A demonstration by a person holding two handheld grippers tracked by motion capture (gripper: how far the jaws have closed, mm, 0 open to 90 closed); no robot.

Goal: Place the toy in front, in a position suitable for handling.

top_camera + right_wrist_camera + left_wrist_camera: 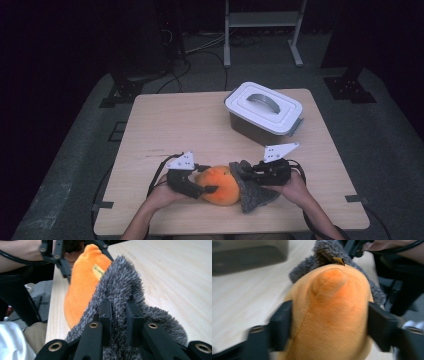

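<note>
pale wood table (165, 125) in a dark room; left gripper (200, 190) clamps orange plush (218, 184), right gripper (245, 172) pinches grey fur (252, 195).

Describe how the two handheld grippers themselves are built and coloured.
Both the left gripper and the right gripper are black frames, each topped by a pale grey three-cornered plate and trailing a black cable. Their fingers are flat black bars, hinged with brass-coloured rivets.

My two forearms come in from the near edge of the table, angled toward each other, my left gripper (207, 189) clamped with jaws spread wide around the orange plush (218, 185), my right gripper (240, 172) just right of it, jaws pinched nearly together on grey fur (122, 287).
</note>
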